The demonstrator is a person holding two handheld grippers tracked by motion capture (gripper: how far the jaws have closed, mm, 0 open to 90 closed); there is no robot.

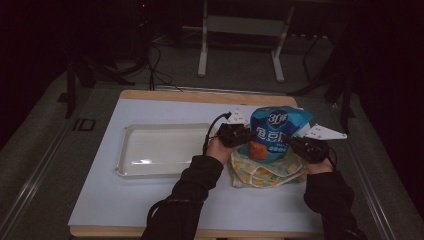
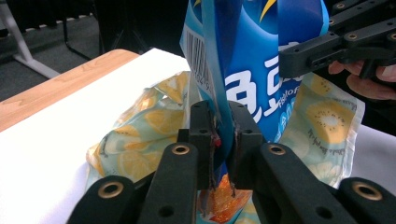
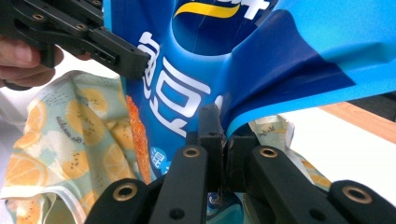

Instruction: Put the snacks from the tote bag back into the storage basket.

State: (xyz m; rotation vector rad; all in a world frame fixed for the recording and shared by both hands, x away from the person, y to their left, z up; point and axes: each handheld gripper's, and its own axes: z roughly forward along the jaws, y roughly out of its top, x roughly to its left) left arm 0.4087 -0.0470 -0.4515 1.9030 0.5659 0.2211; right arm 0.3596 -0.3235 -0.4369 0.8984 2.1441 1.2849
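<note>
Snack bag point(image 1: 272, 132) between both clamped grippers

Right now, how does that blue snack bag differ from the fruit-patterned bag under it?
The blue snack bag stands upright, pinched at its edges by the left gripper and right gripper; the fruit-patterned bag lies flat on the table, ungripped. The blue one is glossy, with white lettering and a barcode; the patterned one is pale, printed with orange and lemon slices. Both sit together, right of the tray.
</note>
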